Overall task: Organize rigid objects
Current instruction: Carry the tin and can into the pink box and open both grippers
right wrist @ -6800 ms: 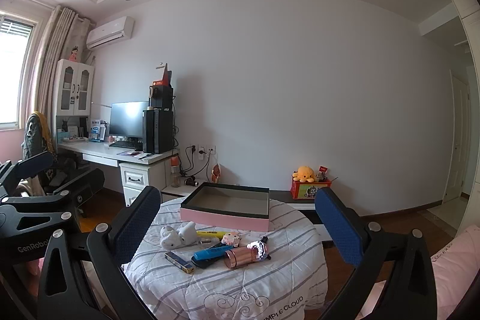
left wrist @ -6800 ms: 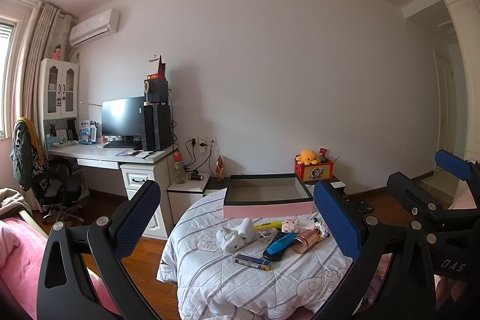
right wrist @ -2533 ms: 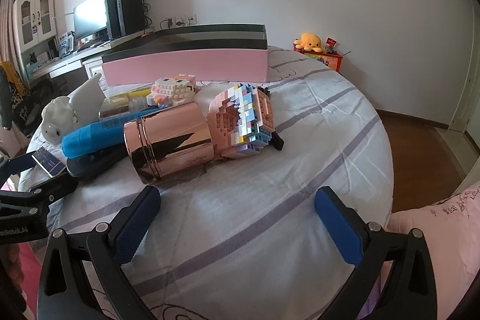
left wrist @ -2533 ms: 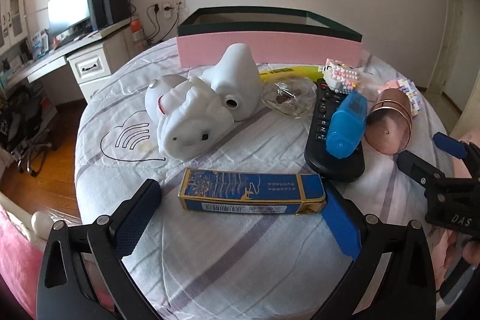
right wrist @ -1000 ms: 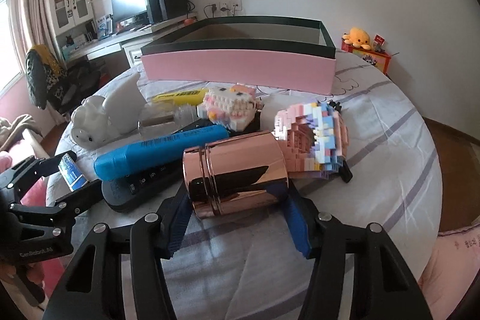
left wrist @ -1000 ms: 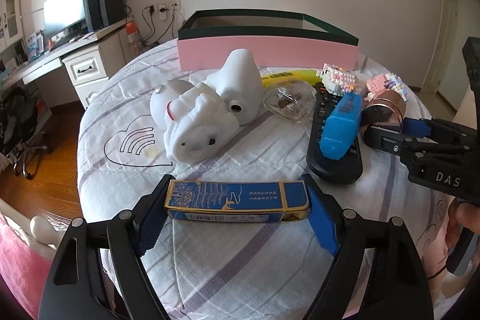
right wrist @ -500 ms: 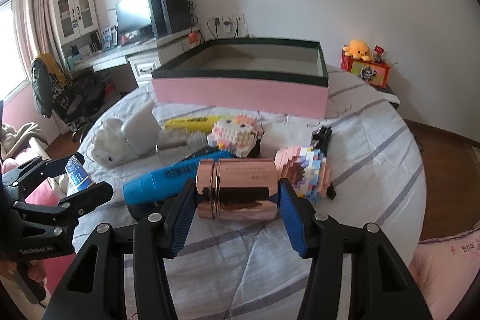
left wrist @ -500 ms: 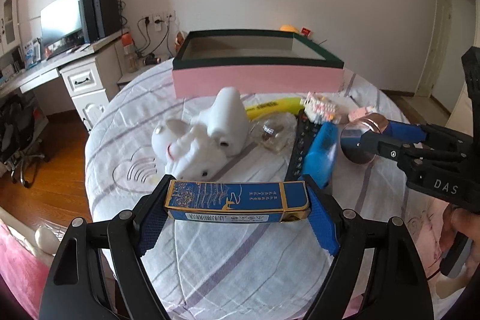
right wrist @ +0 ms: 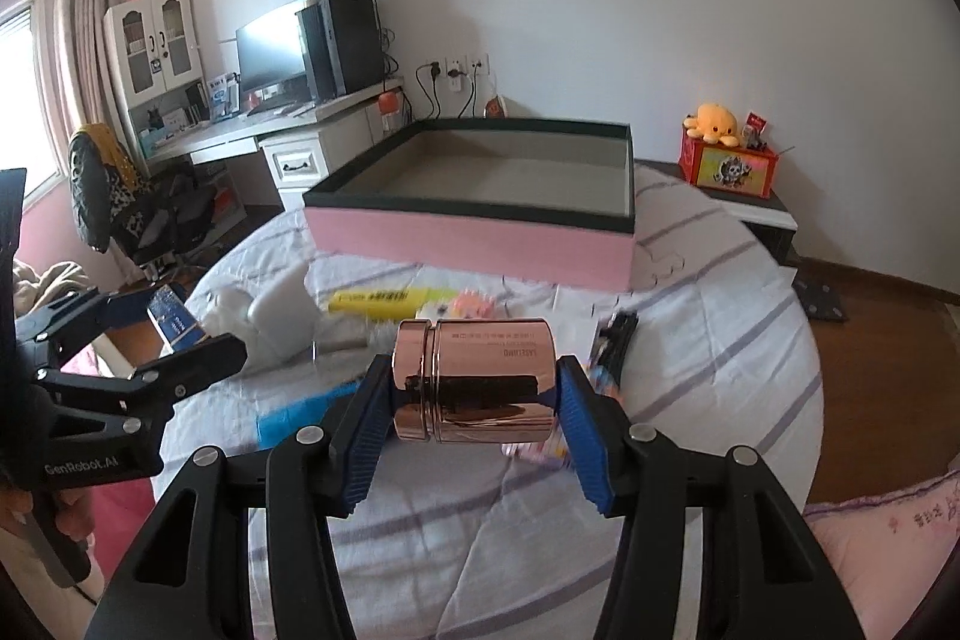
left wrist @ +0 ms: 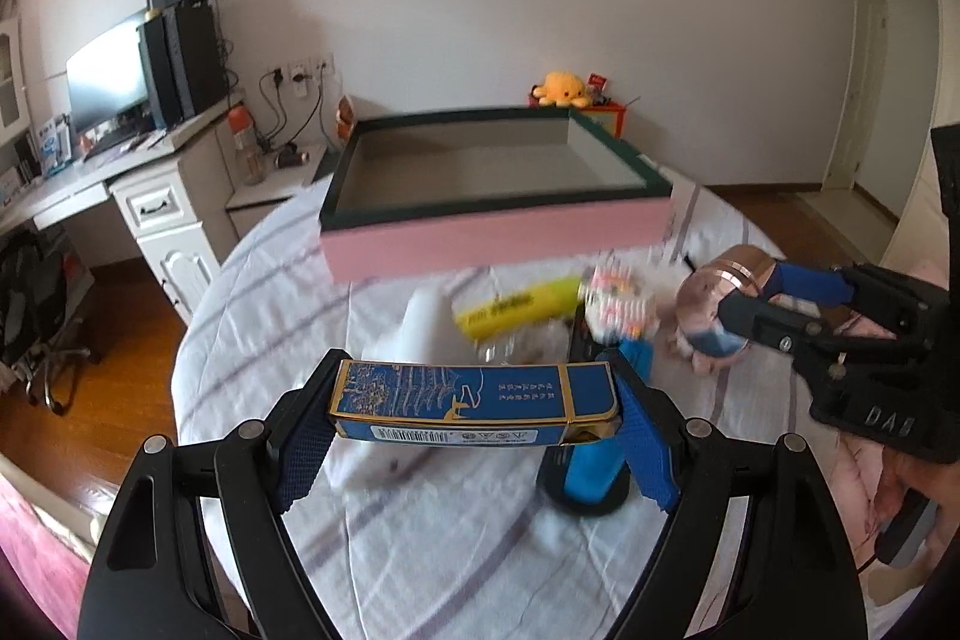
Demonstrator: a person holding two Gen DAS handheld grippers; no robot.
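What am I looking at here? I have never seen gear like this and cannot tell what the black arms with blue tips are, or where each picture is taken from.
There is no robot. A person holds a two-finger gripper in each hand, and a fisheye camera on each one looks forward along its fingers.

In the left wrist view, the left gripper is clamped on the ends of a blue and gold box. In the right wrist view, the right gripper grips a shiny copper-coloured canister. Both are lifted above a round table with a striped white cloth.

Still on the table lie a yellow tube, a white toy figure, small brick models and other blurred items. Behind them stands an empty pink tray with a dark rim.
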